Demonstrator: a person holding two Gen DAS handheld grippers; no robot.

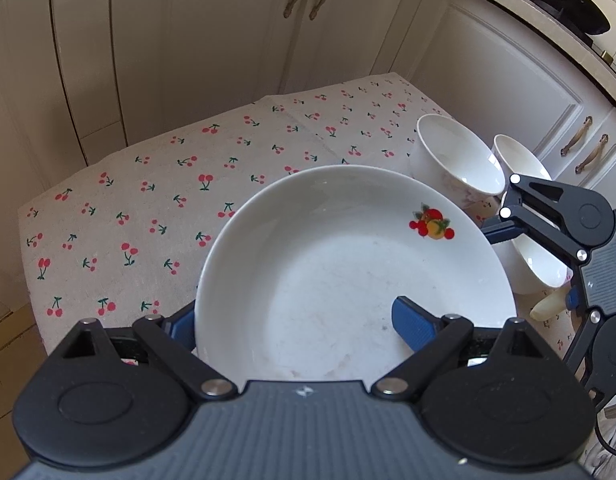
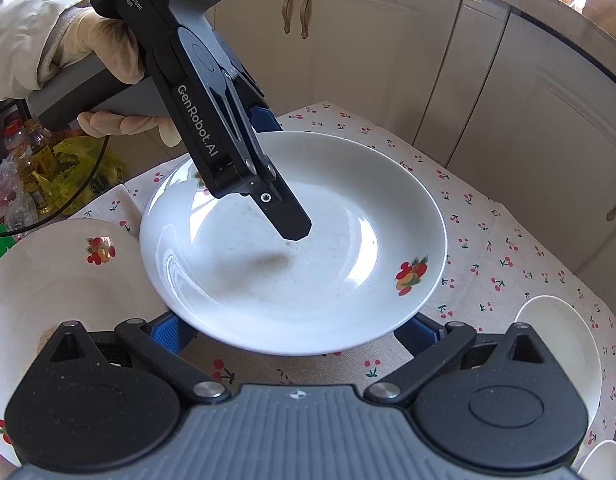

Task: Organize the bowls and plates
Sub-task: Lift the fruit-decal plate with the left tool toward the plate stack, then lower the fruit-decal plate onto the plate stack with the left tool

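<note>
both hand-held grippers are open: the left hand-held gripper [image 1: 295, 320] straddles the plate's [image 1: 348, 256] near rim, one finger [image 1: 412, 322] inside; the right hand-held gripper [image 2: 295, 330] sits beneath it.

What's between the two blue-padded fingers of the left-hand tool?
The white ceramic plate with a fruit print: the open fingers of the left gripper straddle its rim, one outside, one over the inside. The left wrist view shows this.

We see a deep plate [image 2: 291, 248] on the tablecloth [image 2: 508, 264], a second plate [image 2: 59, 280] left, bowls [image 1: 460, 160] right.
</note>
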